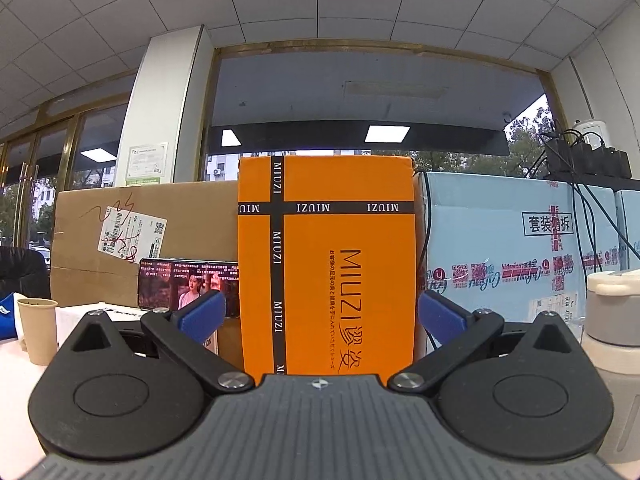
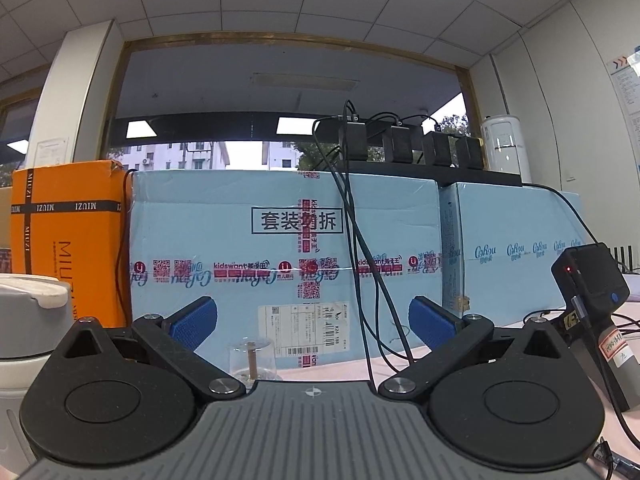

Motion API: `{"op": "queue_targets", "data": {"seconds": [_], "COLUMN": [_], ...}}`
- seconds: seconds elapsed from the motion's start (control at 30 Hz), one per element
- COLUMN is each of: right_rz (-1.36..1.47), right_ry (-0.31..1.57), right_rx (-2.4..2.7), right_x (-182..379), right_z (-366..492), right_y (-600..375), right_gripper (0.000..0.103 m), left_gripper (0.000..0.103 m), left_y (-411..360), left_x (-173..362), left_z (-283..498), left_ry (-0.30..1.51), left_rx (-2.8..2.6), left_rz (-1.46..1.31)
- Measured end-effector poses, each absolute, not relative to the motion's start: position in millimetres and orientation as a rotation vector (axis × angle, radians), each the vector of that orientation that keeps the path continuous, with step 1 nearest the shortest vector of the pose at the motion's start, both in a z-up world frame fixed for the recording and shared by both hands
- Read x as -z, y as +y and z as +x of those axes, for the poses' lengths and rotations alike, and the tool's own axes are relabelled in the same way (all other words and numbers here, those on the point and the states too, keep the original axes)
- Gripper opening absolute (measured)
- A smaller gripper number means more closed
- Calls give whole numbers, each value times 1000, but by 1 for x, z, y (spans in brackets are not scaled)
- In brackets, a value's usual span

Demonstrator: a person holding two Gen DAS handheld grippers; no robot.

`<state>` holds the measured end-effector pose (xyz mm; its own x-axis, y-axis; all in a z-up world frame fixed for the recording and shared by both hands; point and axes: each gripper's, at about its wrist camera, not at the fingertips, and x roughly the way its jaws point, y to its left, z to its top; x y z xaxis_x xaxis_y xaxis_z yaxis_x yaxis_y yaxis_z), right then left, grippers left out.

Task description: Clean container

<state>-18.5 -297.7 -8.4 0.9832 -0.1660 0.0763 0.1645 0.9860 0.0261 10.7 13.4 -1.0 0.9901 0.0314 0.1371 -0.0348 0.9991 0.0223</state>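
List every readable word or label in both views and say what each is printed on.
"MIUZI": orange box, on its black bands and its face, turned or upside down.
"套装勿拆": framed, light blue carton.
"kidswant": red tape on that carton.
"Cofou", roughly: second blue carton.
Shipping labels, QR codes, phone screen: too small.

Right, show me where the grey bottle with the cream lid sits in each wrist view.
Left wrist view: the grey bottle stands at the far right edge, beside the right finger of the left tool.
Right wrist view: the grey bottle stands at the far left edge, partly cut off.
Shared landmark: the orange MIUZI box, centre in the left view, left in the right view.
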Motion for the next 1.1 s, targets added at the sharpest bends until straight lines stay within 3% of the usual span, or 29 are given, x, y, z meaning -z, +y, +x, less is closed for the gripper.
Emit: {"op": "queue_targets", "data": {"seconds": [0.73,1.1], "right_rz": [-79,8], "right_ry": [-79,-115], "right_rx": [146,165], "right_x": [10,9], "right_z": [-19,-27], "right_y": [-281,-295], "right_gripper": [103,103], "left_gripper": [103,103], "left_y": [13,13], "left_x": [2,2], "left_z": [11,14], "left_ry": [-129,-115], "left_rx": [-35,-38], "left_rz": [28,25]}}
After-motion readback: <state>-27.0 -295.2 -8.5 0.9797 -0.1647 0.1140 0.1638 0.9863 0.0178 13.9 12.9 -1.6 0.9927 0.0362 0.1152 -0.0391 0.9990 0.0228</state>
